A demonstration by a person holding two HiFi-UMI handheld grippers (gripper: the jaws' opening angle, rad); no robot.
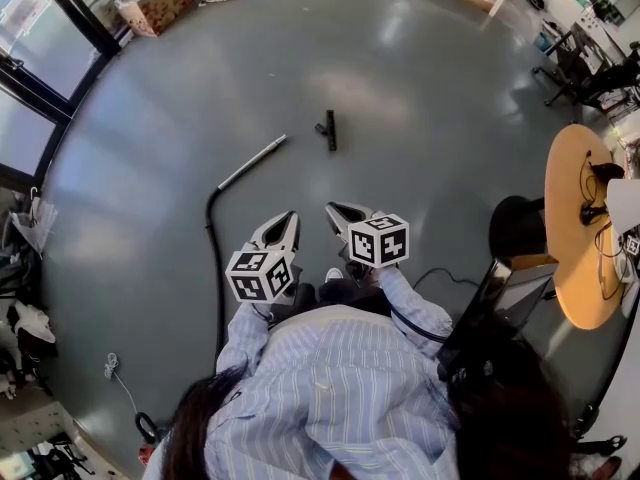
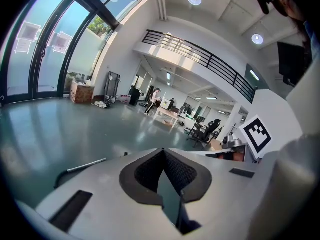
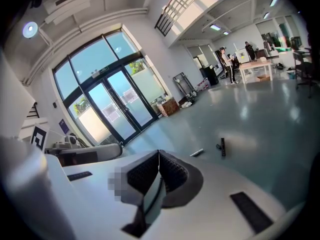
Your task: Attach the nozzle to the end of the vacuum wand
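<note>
Quick count of what's on the floor: one nozzle, one vacuum wand, and one black hose running off the wand's near end. There are two grippers, each with one marker cube.

The left gripper and the right gripper sit side by side, low in the head view and right in front of the person's striped shirt. Both have their jaws pressed together with nothing between them. You can see that clearly in each gripper's own view, left and right.

The nozzle is a small black piece lying flat at about 12 o'clock from the grippers, well apart from them. The wand lies at about 11 o'clock, slanted, with its silver tip pointing toward the nozzle. The tip is near the nozzle but not touching it, so the two parts are separate. The right gripper view catches the nozzle and the wand tip over the top of its jaws. The left gripper view only gets the wand.

Grey floor lies between the grippers and both parts.

Other stuff around:
- One round wooden table at 3 o'clock, with cables on it.
- One black chair tucked beside that table.
- One cardboard box far off at 11 o'clock by the glass doors.
- A couple of people way off by a white table.
</note>
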